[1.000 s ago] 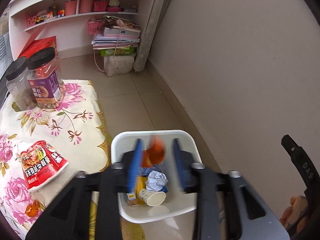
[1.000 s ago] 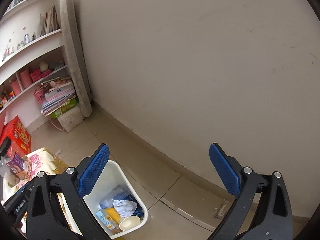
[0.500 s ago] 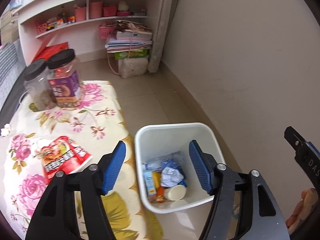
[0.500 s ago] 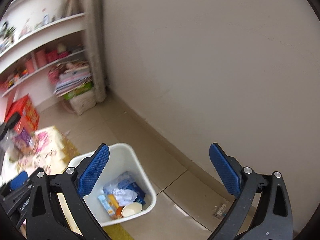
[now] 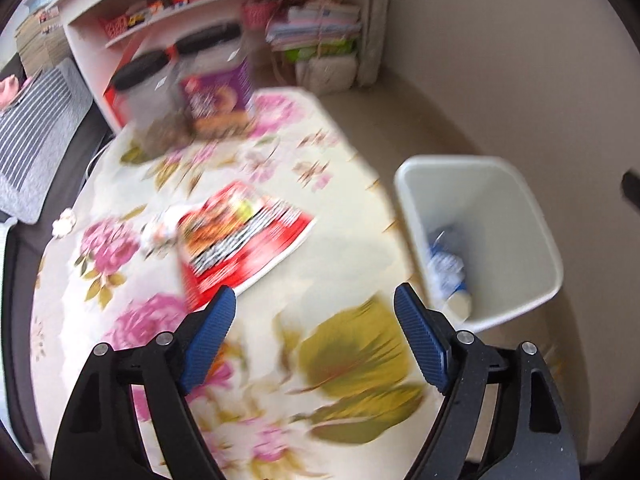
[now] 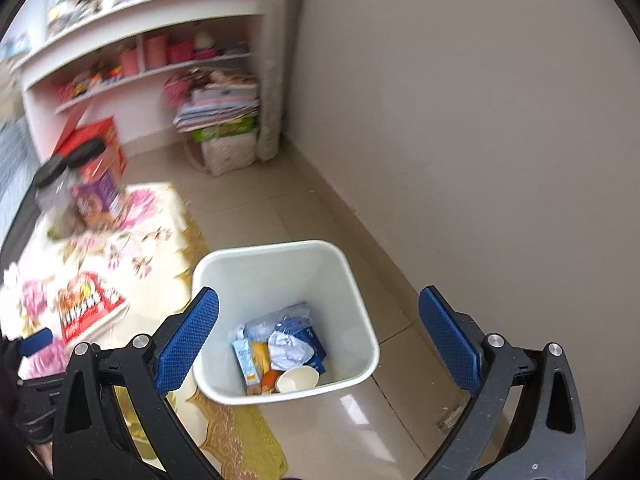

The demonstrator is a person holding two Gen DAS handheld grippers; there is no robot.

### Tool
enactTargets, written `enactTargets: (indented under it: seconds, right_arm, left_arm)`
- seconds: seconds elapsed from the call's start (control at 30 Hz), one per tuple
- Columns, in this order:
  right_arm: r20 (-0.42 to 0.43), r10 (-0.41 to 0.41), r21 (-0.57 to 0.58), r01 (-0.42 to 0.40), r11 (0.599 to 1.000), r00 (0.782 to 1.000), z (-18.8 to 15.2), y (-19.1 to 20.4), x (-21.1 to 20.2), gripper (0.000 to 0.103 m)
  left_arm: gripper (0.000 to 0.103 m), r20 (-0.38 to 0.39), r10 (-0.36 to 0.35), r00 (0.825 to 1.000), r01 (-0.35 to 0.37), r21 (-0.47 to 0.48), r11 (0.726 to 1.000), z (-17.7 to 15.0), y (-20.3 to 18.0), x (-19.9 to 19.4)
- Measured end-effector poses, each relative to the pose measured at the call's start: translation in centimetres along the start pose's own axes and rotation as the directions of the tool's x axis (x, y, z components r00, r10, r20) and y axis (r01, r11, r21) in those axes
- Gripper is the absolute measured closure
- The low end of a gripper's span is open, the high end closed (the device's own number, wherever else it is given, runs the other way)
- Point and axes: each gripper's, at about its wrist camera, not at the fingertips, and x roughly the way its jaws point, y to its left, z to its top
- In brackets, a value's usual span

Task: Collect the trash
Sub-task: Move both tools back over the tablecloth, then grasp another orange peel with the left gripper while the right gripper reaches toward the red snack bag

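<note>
A red snack packet lies flat on the floral tablecloth, just ahead of my left gripper, whose jaws are opening with nothing between them. To its right stands the white trash bin on the floor, holding a paper cup, cartons and crumpled wrappers. My right gripper hangs wide open and empty over the bin. The same packet shows at the left in the right wrist view, with a blue pad of the left gripper below it. A small crumpled white scrap sits at the table's left edge.
Two black-lidded jars stand at the table's far end. White shelves with pink baskets, a stack of books and a red box line the back. A plain wall runs on the right; tiled floor lies between.
My left gripper let an orange scrap fall into the bin, opened wide, and swung left from over the bin to over the table. The right gripper, still open, swung over the bin.
</note>
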Motion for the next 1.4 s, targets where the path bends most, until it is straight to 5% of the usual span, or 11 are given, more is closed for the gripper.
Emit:
enactTargets:
  seconds: [0.37, 0.47, 0.73, 1.07, 1.17, 1.33, 1.4]
  right_arm:
    - [-0.022, 0.059, -0.173, -0.061, 0.983, 0.998, -0.7, 7.9, -0.4, 0.007]
    - [-0.028, 0.060, -0.207, -0.064, 0.976, 0.998, -0.8, 9.5, -0.3, 0.007]
    - [-0.076, 0.073, -0.237, -0.089, 0.967, 0.994, -1.1, 12.6, 0.9, 0.007]
    - [-0.194, 0.205, -0.160, -0.237, 0.958, 0.959, -0.8, 16.5, 3.0, 0.007]
    - [-0.283, 0.289, -0.056, -0.317, 0.947, 0.914, -1.2, 17.6, 4.5, 0.007]
    - [-0.401, 0.489, 0.251, -0.421, 0.872, 0.775, -2.9, 20.0, 7.7, 0.007]
    - [-0.401, 0.526, 0.338, -0.412, 0.846, 0.750, -3.3, 20.8, 8.6, 0.007]
  left_arm:
    - [0.023, -0.270, 0.060, 0.961, -0.051, 0.043, 0.998, -4.8, 7.7, 6.9]
    - [0.028, -0.283, 0.043, 0.958, -0.030, 0.050, 0.998, -5.6, 8.1, 7.7]
    - [0.079, -0.254, -0.041, 0.966, 0.067, 0.094, 0.993, -6.8, 8.2, 6.9]
    - [0.081, -0.217, -0.088, 0.972, 0.092, 0.005, 0.996, -8.9, 13.2, 4.7]
    - [0.081, -0.194, -0.084, 0.977, 0.082, -0.017, 0.996, -9.1, 14.7, 3.8]
    - [0.081, -0.191, -0.090, 0.977, 0.077, -0.075, 0.994, -8.9, 17.1, 3.0]
    - [0.081, -0.188, -0.095, 0.978, 0.077, -0.105, 0.992, -8.8, 18.5, 2.7]
